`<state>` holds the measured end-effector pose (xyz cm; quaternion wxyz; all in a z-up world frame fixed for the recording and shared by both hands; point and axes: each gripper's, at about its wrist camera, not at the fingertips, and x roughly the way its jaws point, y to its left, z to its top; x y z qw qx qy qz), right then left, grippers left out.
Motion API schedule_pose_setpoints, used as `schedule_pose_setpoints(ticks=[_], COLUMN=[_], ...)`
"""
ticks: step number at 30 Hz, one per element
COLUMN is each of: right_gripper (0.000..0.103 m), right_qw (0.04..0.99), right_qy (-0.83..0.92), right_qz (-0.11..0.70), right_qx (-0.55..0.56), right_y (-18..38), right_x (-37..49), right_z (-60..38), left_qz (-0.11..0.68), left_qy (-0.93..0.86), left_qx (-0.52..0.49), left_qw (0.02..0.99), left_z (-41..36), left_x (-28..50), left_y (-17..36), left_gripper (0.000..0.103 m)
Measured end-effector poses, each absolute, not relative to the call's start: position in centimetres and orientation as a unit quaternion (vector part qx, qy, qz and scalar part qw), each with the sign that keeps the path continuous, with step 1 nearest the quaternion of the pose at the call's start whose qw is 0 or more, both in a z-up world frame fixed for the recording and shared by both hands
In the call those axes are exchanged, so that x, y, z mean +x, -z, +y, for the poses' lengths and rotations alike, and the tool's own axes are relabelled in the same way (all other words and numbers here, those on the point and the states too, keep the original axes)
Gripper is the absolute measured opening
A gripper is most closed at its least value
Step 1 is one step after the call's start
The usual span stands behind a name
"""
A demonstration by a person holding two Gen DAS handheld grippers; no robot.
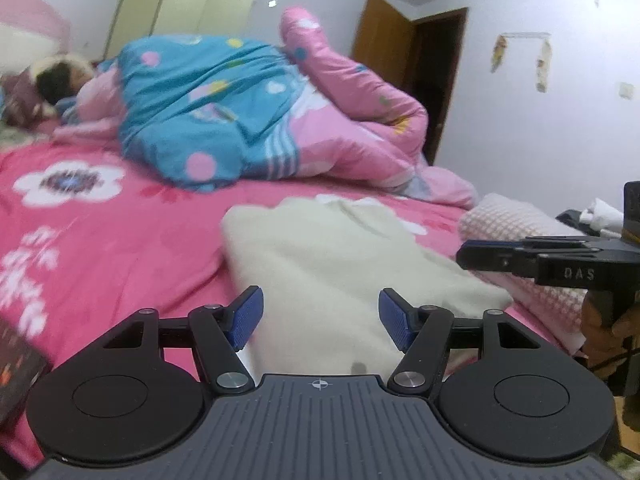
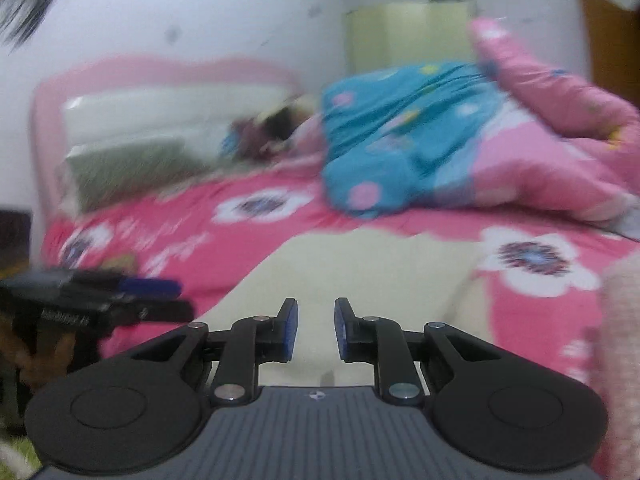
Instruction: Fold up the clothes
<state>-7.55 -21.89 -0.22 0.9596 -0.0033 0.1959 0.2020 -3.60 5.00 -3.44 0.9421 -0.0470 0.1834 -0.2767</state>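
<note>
cream garment [image 1: 340, 264] lies folded flat on pink bedsheet [image 1: 120, 240].

Both wrist cams sit low and close over the bed's near edge, looking forward and slightly down across the cream garment [image 1: 344, 264] toward the quilt [image 1: 224, 108] at 12 o'clock. Left cam catches the right gripper [image 1: 466, 254] at 3 o'clock, right cam sees the left gripper [image 2: 180, 300] at 9 o'clock (so they're side by side).
</note>
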Motion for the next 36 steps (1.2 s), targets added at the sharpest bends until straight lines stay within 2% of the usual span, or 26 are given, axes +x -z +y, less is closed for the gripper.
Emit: schedule_pose_setpoints(ticks=[3, 6, 9, 12, 15, 18, 21, 30, 33, 35, 36], right_gripper=[0.02, 0.02, 0.019, 0.019, 0.019, 0.017, 0.016, 0.021, 0.022, 0.029, 0.029], right_qw=[0.956, 0.955, 0.955, 0.967, 0.971, 0.952, 0.947, 0.968, 0.961, 0.952, 0.947], right_qy=[-0.169, -0.165, -0.153, -0.139, -0.116, -0.091, -0.093, -0.128, -0.129, -0.127, -0.125], right_qz=[0.239, 0.245, 0.254, 0.213, 0.209, 0.288, 0.293, 0.196, 0.226, 0.252, 0.264], right_qx=[-0.004, 0.014, 0.017, 0.012, 0.022, 0.046, 0.093, 0.092, 0.095, 0.116, 0.131], right_y=[3.1, 5.7, 3.8, 1.4, 1.8, 5.4, 5.6, -1.9, -0.6, 0.2, 0.4], right_x=[-5.9, -5.4, -5.2, -5.1, -3.6, -1.0, -0.8, 0.9, 2.8, 2.8, 2.6], right_z=[-23.1, -24.0, -24.2, -24.3, -25.1, -26.1, -27.1, -24.5, -24.1, -24.8, -25.3], left_qz=[0.186, 0.218, 0.216, 0.219, 0.219, 0.217, 0.216, 0.212, 0.211, 0.211, 0.211], left_qy=[0.289, 0.277, 0.271, 0.27, 0.268, 0.27, 0.272, 0.277, 0.281, 0.284, 0.285], left_qx=[-0.034, -0.022, -0.006, -0.014, -0.018, -0.027, -0.029, -0.034, -0.035, -0.037, -0.037], left_qw=[0.939, 0.935, 0.938, 0.938, 0.938, 0.938, 0.937, 0.937, 0.936, 0.935, 0.934], left_z=[2.9, 1.7, 1.5, 1.8, 1.8, 1.8, 1.9, 2.2, 2.3, 2.4, 2.4], left_x=[-2.5, -1.3, -1.8, -1.7, -1.7, -1.6, -1.5, -1.5, -1.6, -1.6, -1.5], left_y=[4.0, 5.8, 5.8, 5.9, 5.8, 5.9, 5.9, 6.1, 6.2, 6.2, 6.2], left_gripper=[0.061, 0.058, 0.058, 0.058, 0.058, 0.058, 0.058, 0.059, 0.059, 0.059, 0.059])
